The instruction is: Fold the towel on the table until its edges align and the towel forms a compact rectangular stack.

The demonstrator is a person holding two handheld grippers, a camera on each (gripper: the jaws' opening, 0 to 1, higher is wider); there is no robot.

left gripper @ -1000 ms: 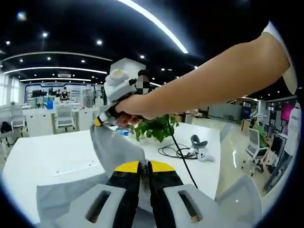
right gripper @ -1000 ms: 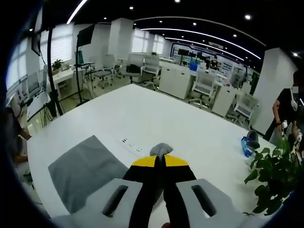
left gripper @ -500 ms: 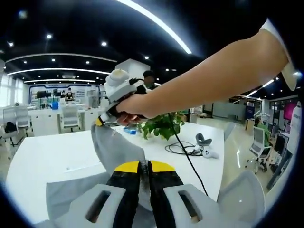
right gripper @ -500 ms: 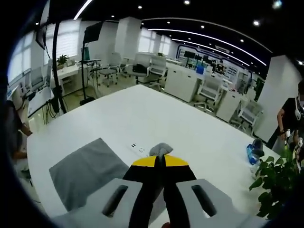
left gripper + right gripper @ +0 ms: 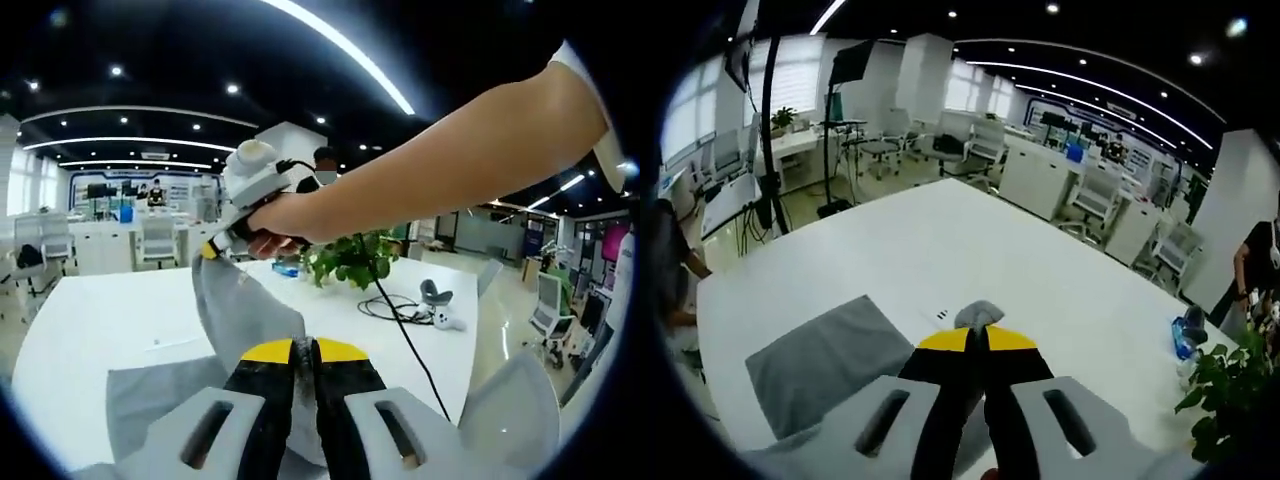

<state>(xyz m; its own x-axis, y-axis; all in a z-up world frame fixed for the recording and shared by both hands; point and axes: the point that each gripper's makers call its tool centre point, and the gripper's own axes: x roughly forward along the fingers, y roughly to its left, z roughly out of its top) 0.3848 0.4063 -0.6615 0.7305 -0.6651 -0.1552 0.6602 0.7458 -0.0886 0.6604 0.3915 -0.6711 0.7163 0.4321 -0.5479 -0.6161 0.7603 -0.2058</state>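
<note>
In the left gripper view, the left gripper [image 5: 302, 352] has its yellow-tipped jaws pressed together on the grey towel [image 5: 240, 305], pinching one corner. The cloth rises from this grip toward the upper left, where the right gripper [image 5: 222, 243], held in a person's hand [image 5: 285, 222], pinches a second corner. Judged from this, the held edge runs taut between the two grippers, its long axis near-to-far, with the rest of the towel hanging down to the white table [image 5: 100, 315].

In the right gripper view, the right gripper [image 5: 978, 343] is closed on a small tuft of towel [image 5: 978, 314]; the flat remainder [image 5: 825, 355] lies on the table [image 5: 970, 250], to the near left.

The towel is soft, matte woven cloth that drapes readily. The table is smooth and hard. A potted plant [image 5: 350, 262] and a black cable [image 5: 395, 305] lie to the right, well apart.
</note>
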